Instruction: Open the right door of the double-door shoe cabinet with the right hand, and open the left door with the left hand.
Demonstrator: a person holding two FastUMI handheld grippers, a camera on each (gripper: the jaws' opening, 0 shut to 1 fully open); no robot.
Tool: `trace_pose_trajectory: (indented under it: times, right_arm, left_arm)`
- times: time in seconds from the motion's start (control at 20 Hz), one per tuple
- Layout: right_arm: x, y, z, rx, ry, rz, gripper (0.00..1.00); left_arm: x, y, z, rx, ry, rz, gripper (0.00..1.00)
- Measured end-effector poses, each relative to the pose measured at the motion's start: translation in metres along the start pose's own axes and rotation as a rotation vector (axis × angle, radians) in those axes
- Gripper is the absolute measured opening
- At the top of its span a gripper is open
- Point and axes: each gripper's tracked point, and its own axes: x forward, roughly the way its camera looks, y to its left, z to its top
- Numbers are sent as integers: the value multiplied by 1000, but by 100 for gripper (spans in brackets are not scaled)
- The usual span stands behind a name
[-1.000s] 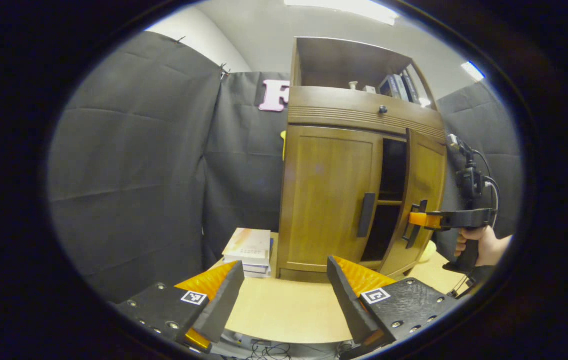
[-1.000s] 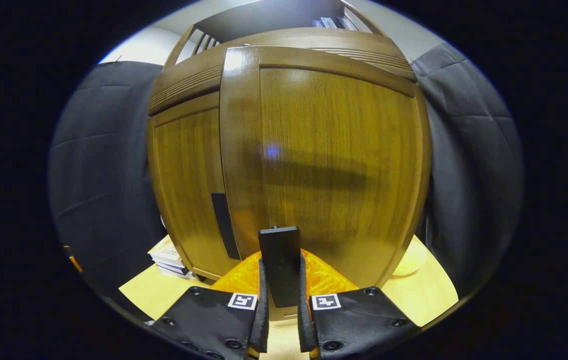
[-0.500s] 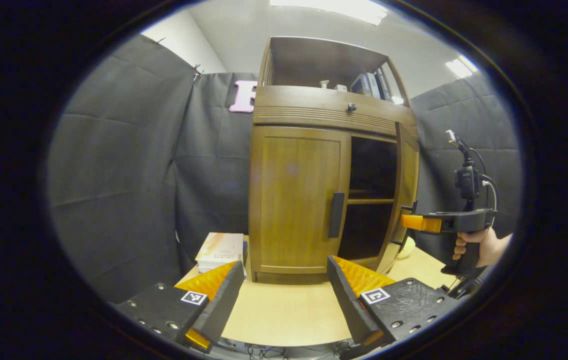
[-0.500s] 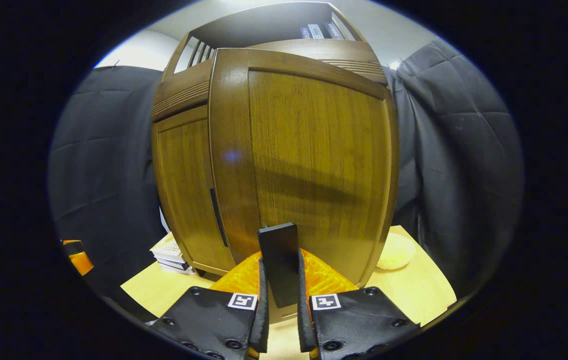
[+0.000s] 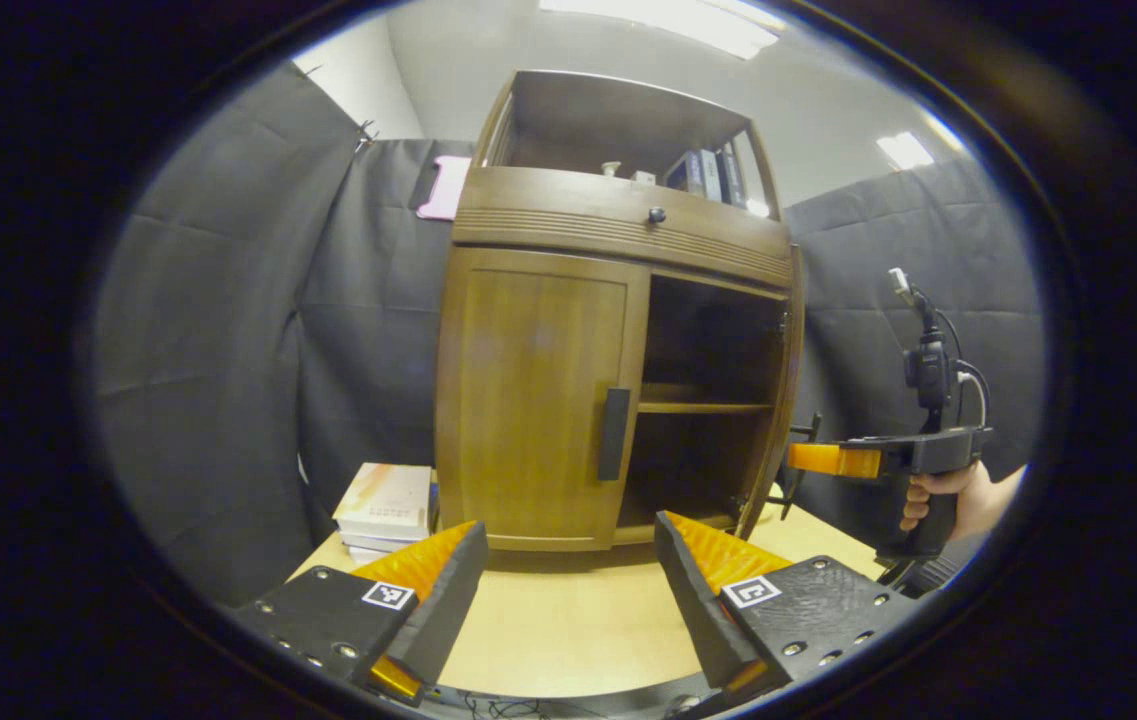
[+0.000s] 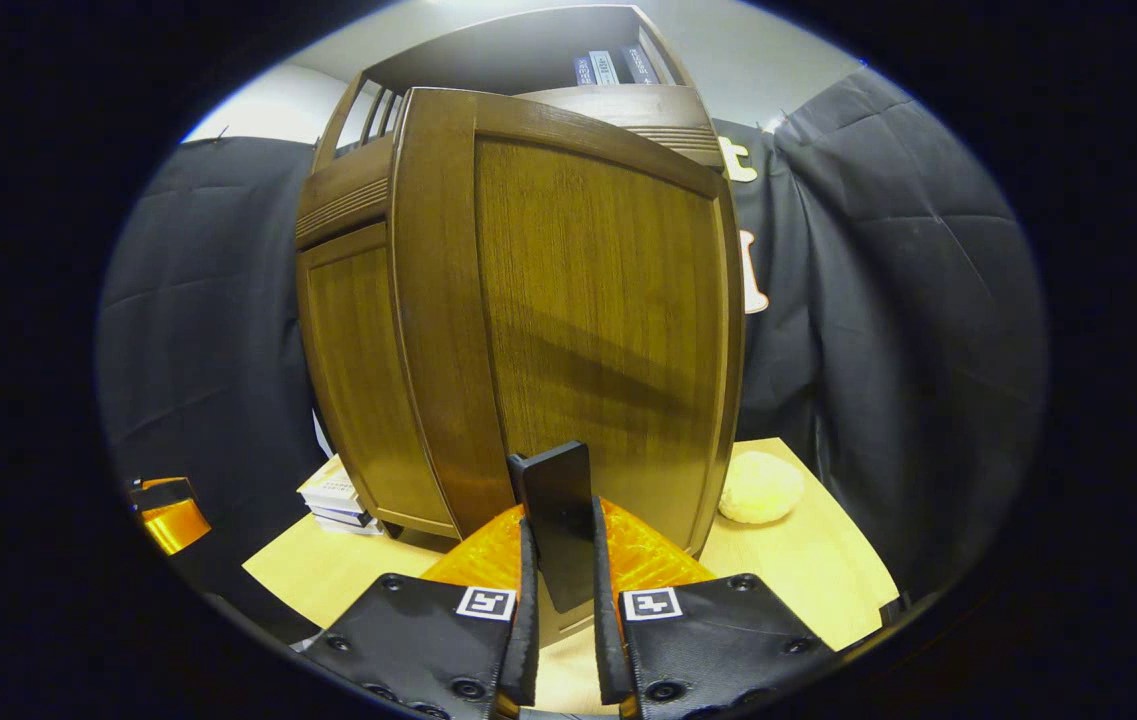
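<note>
The wooden shoe cabinet (image 5: 618, 225) stands on the table ahead of me. Its left door (image 5: 533, 400) is closed, with a dark vertical handle (image 5: 614, 434) at its inner edge. My left gripper (image 5: 568, 590) hovers open low in front of that door, well short of it, holding nothing. The right door (image 5: 780, 400) is swung far out, almost edge-on in the left gripper view. In the right gripper view the right door's face (image 6: 598, 320) looms close, and my right gripper (image 6: 560, 610) is shut on its dark handle (image 6: 556, 520). A hand (image 5: 943, 495) holds that gripper (image 5: 808, 458).
A stack of books (image 5: 383, 500) lies on the light wooden table (image 5: 568, 630) left of the cabinet. A pale yellow round thing (image 6: 760, 487) sits on the table beyond the open door. Inside the cabinet a shelf (image 5: 703, 405) shows. Black cloth walls close in on both sides.
The right door has swung from a narrow gap to wide open, pulled by the right gripper. The left gripper view has shifted so the cabinet sits more to its left; the left gripper stays open.
</note>
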Motion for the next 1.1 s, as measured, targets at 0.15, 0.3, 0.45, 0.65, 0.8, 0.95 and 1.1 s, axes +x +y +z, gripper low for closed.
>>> trace_pose_trajectory:
  times: [0.15,0.3,0.45,0.65,0.8,0.95,1.1]
  right_arm:
    - [-9,-11,-1,22,17,16,25]
    - [-17,-23,0,10,23,51,26]
    - [-23,-33,-2,-6,31,96,25]
    - [-30,-46,-2,-10,35,154,25]
    - [-36,-60,-1,-10,38,189,24]
    - [-43,-76,-2,-15,34,209,24]
    - [-50,-100,-2,-9,27,219,24]
  left_arm:
    - [12,-12,4,20,5,23,96]
    - [24,-28,10,24,3,52,96]
    - [27,-50,23,13,-6,80,96]
    - [21,-94,27,5,-10,93,96]
    - [15,-121,23,12,-5,107,96]
    - [0,-146,17,21,5,126,96]
    - [-11,-164,13,20,12,161,96]
